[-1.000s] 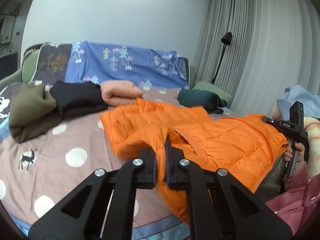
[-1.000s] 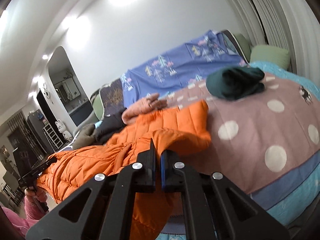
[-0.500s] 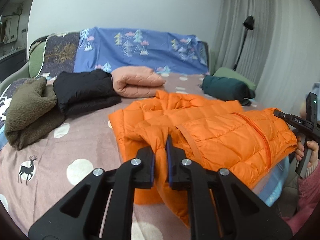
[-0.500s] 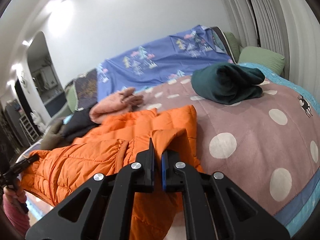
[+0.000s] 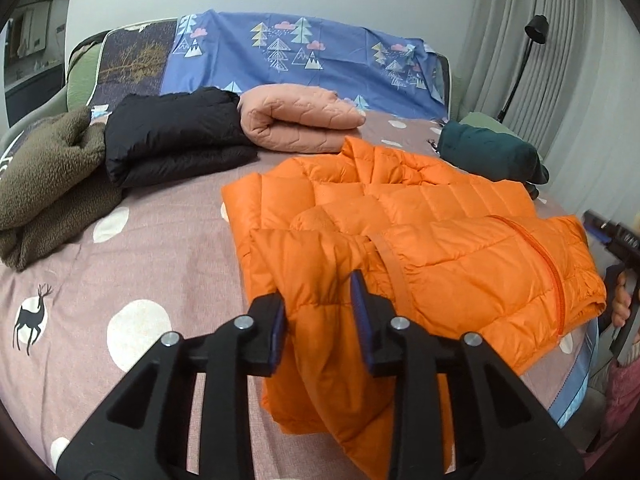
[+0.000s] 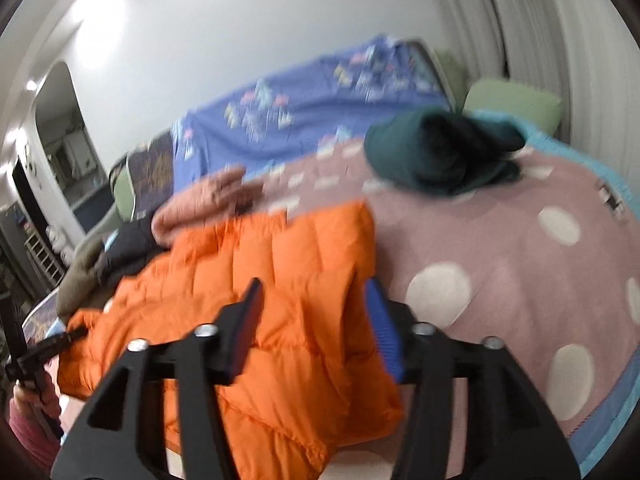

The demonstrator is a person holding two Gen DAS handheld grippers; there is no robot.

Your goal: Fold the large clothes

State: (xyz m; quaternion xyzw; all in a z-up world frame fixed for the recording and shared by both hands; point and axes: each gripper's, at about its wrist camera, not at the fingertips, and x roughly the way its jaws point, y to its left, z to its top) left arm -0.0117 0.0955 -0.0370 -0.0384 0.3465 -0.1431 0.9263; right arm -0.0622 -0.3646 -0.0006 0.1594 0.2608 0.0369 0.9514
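Note:
An orange puffer jacket (image 5: 420, 216) lies folded over on the polka-dot bed cover (image 5: 152, 240), its near part hanging over the bed's front edge. My left gripper (image 5: 318, 300) is open, its jaws apart on either side of the jacket's near left fold. The jacket also shows in the right wrist view (image 6: 272, 280), blurred. My right gripper (image 6: 314, 304) is open over the jacket's right end, jaws wide apart. The right gripper also appears at the right edge of the left wrist view (image 5: 616, 240).
Folded clothes lie along the back of the bed: an olive fleece (image 5: 44, 176), a black jacket (image 5: 172, 136), a pink quilted one (image 5: 296, 120) and a dark green one (image 5: 488, 152). A blue tree-print cloth (image 5: 300, 52) covers the headboard. A floor lamp (image 5: 524, 60) and curtains stand at the right.
Both grippers were shut on the jacket and have opened. The jacket has been lowered flat onto the bed, and the right camera is moving, blurring its view.

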